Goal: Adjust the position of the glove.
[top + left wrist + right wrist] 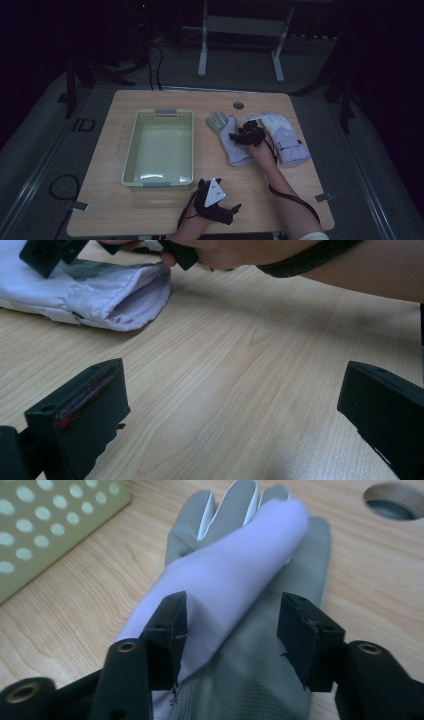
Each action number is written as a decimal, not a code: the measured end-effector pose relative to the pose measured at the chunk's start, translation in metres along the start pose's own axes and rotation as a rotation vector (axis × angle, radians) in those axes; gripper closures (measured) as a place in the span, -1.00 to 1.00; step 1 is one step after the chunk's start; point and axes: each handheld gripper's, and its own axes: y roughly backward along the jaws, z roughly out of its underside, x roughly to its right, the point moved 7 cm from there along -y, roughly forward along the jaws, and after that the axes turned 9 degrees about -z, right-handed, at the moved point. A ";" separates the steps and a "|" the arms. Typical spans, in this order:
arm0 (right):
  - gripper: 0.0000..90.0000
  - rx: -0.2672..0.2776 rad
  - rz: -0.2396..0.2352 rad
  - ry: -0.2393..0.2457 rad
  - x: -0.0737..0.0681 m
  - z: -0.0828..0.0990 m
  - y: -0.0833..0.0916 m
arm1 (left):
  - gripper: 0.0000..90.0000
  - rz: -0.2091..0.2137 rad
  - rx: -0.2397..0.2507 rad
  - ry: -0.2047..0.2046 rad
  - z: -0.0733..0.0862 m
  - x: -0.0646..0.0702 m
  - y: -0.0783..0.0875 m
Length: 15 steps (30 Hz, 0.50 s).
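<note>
While open, right hand-held gripper straddles glove (palm-up)

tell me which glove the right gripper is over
The glove nearer the basket, the left glove: the right gripper straddles it, while the other glove lies apart.

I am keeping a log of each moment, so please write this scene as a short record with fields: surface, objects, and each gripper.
surface: wooden table
basket: pale green, perforated, left part of table, nothing inside
gloves: two; left glove beside basket, right glove further right
left gripper: open, near front edge, above bare wood
right gripper: open, jaws either side of the left glove's raised fold, not yet closed
</note>
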 end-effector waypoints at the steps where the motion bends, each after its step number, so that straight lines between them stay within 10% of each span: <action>1: 0.04 -0.006 0.001 -0.003 0.000 0.001 -0.002 | -1.00 0.000 0.000 0.000 0.000 0.000 0.000; 9: 0.18 -0.041 -0.007 -0.024 0.002 0.006 -0.008 | -1.00 0.001 -0.003 -0.004 0.000 0.000 0.000; 15: 0.68 -0.053 -0.010 -0.015 -0.003 0.006 -0.010 | -1.00 0.001 -0.005 -0.004 0.000 0.000 0.000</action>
